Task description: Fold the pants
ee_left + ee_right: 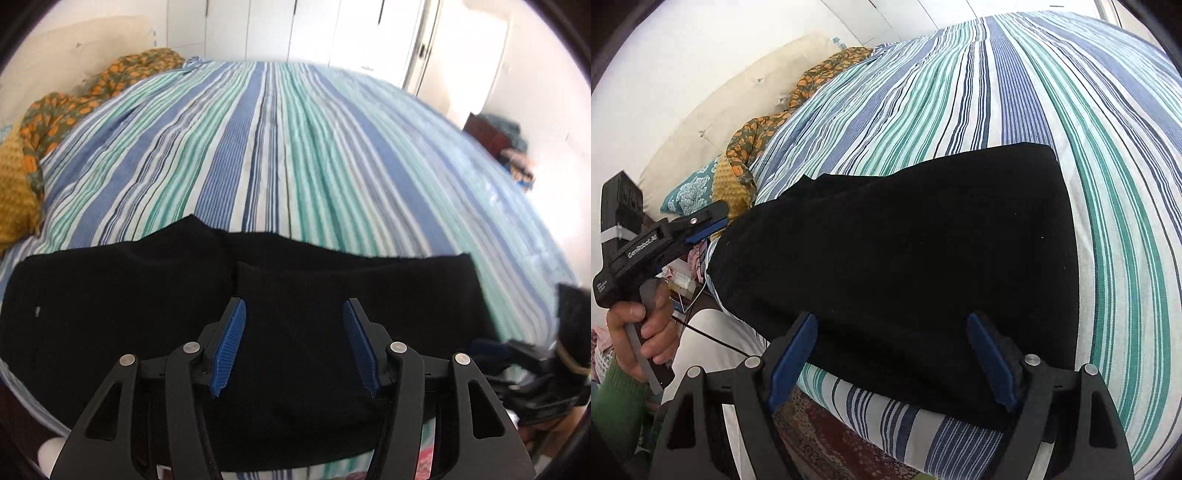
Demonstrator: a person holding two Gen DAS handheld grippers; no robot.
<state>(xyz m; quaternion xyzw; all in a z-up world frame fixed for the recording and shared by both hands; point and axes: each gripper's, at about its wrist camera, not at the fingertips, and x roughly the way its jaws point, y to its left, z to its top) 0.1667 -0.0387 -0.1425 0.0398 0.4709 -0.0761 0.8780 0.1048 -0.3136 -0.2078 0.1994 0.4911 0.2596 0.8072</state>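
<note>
A: Black cloth, item one, left wrist view: the pants lie in a folded band across the near end of the bed, on the striped sheet.

B: Edges?

A: Far edge uneven, with a raised peak left of centre; right edge cut straight. Beyond the far edge the sheet runs bare up to the patterned blanket at the far left.

B: Left gripper?

A: The left gripper hangs over the pants with jaws spread wide, nothing between them.

B: Right wrist view?

A: The pants show a straight far edge and a squared far-right corner; the near edge hangs at the bed's side above a patterned rug. Bare sheet lies wide to the right. The right gripper is spread apart, straddling the near edge. The left gripper sits at the pants' left end; its jaws cannot be judged from this side.
</note>
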